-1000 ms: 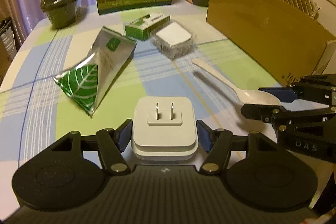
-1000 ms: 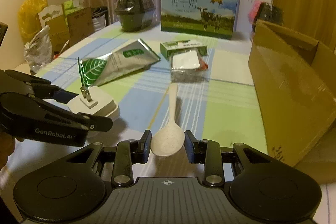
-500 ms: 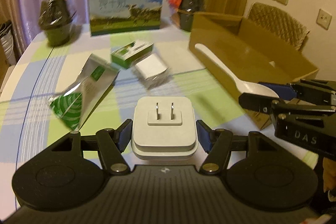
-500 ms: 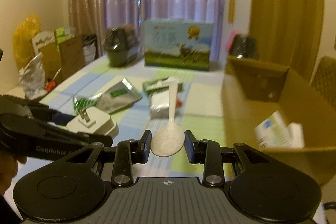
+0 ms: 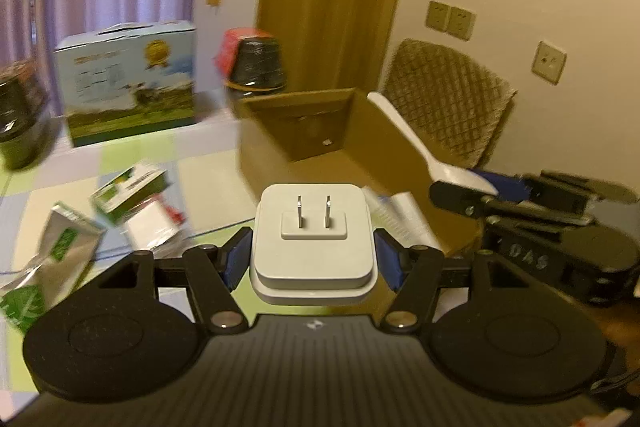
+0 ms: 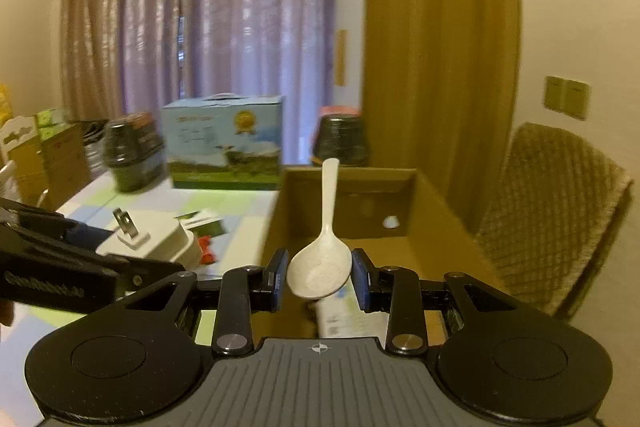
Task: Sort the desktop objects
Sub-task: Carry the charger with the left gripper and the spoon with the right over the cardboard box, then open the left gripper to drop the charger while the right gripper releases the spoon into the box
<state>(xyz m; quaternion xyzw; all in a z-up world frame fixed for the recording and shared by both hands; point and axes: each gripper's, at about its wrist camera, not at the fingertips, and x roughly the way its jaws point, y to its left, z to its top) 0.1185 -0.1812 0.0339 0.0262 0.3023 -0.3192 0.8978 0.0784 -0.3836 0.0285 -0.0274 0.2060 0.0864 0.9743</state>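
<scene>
Though motion blur smears most print, "DAS" reads on the right gripper [image 5: 486, 189], which pinches the bowl of one pale spoon [image 6: 320, 269], handle up, above the open cardboard box [image 6: 420, 211]. Clamped on one white plug adapter [image 5: 313, 241] with two prongs, the left gripper [image 5: 313, 261] hangs at the box's near edge. Its own lettering is illegible. One milk carton [image 5: 128, 87] and two dark pots [image 6: 134, 155] [image 6: 340, 141] stand behind; a white packet [image 6: 352, 319] in the box is half hidden.

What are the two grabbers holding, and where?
Left gripper holds the plug by its sides. Right gripper holds the spoon by its bowl.
</scene>
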